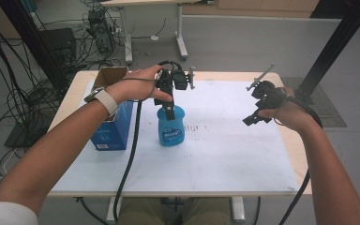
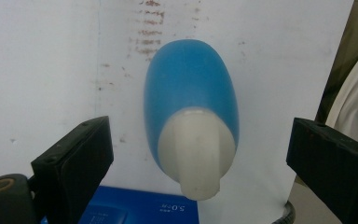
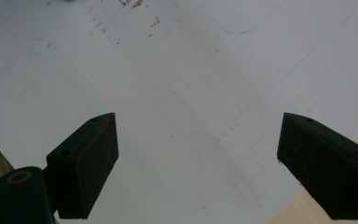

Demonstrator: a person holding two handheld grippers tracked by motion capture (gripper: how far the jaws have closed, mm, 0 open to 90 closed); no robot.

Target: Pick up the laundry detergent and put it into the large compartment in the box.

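Observation:
A blue bottle point(image 1: 171, 126) with a white cap stands upright on the white sheet point(image 1: 225, 140), left of centre. My left gripper point(image 1: 168, 108) hangs right above it, pointing down. In the left gripper view the bottle point(image 2: 191, 98) and its white cap point(image 2: 196, 149) sit between the two black jaws, which stand wide apart and do not touch it; the gripper point(image 2: 198, 158) is open. My right gripper point(image 1: 253, 118) hovers over the right side of the sheet. Its jaws are spread wide in the right gripper view point(image 3: 198, 163), with only bare sheet point(image 3: 182, 70) between them.
A blue carton point(image 1: 110, 124) with an open cardboard top stands at the table's left, just beside the bottle; its edge point(image 2: 140, 207) shows low in the left gripper view. Cables trail off the front edge. The wooden table edge point(image 3: 307, 212) lies near the right gripper.

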